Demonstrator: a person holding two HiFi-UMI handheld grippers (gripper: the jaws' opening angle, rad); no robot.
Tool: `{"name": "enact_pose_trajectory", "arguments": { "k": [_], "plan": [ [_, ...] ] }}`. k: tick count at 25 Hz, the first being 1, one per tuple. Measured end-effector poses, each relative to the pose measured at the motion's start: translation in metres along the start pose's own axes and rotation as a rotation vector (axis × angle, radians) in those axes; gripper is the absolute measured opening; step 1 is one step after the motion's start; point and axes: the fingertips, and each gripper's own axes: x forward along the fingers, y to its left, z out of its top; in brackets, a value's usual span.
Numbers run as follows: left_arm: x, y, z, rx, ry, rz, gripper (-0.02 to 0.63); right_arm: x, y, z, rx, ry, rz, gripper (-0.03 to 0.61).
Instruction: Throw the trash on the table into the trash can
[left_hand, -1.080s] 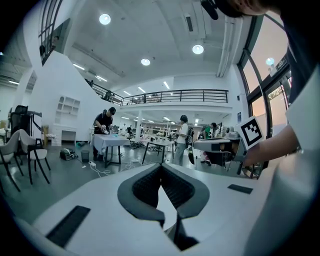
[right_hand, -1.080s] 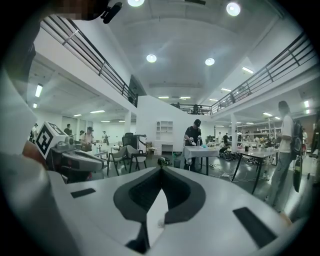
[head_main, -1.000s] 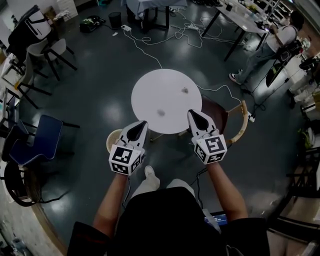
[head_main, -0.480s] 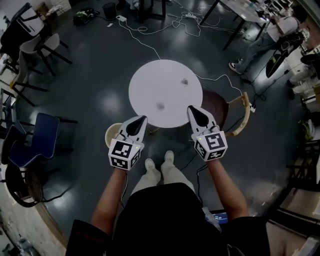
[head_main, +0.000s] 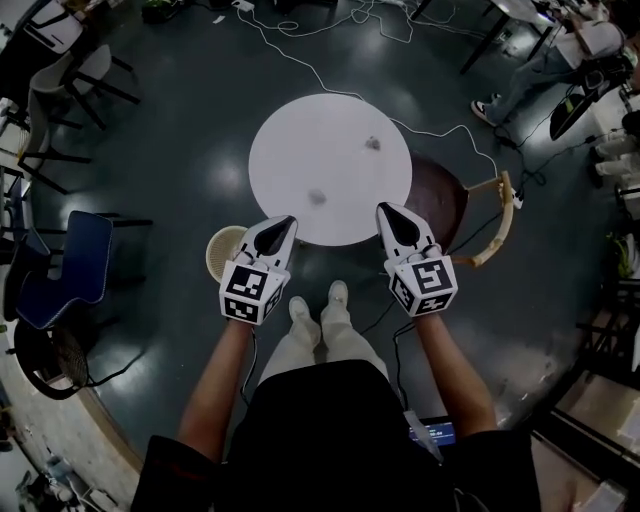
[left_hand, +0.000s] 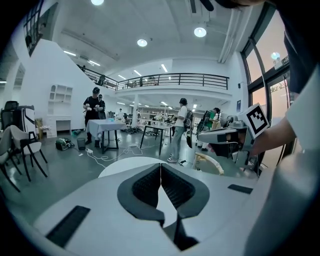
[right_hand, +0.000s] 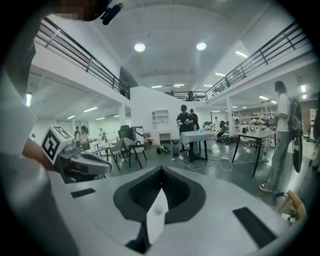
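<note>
While the left claw (head_main: 284, 222) and right claw (head_main: 388, 211) are each pressed together on nothing, two bits of trash lie on the round white surface (head_main: 290, 130).
Both claws point toward the surface's near edge. Just ahead, nearer the left claw, sits one small grey crumpled scrap (head_main: 318, 197); the other scrap (head_main: 372, 144) lies further back, toward the right. Each is too small to show a long axis or heading. A pale round trash can (head_main: 222, 255) stands on the floor beside the left claw.
</note>
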Motion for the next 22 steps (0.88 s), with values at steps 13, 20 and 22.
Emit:
{"name": "enact_pose_trajectory", "arguments": {
  "k": [13,20,22],
  "plan": [
    [0.102,0.012,-0.074,-0.005,0.143,-0.036,0.049,0.051,-0.039,-0.076,0.049,0.105,0.059,0.015],
    [0.148,0.028,-0.112,-0.003,0.214,-0.021,0.189,0.061,-0.058,-0.111,0.093,0.143,0.046,0.015],
    [0.161,0.033,-0.12,-0.01,0.233,-0.016,0.22,0.063,-0.062,-0.121,0.104,0.157,0.042,0.015]
  ]
}}
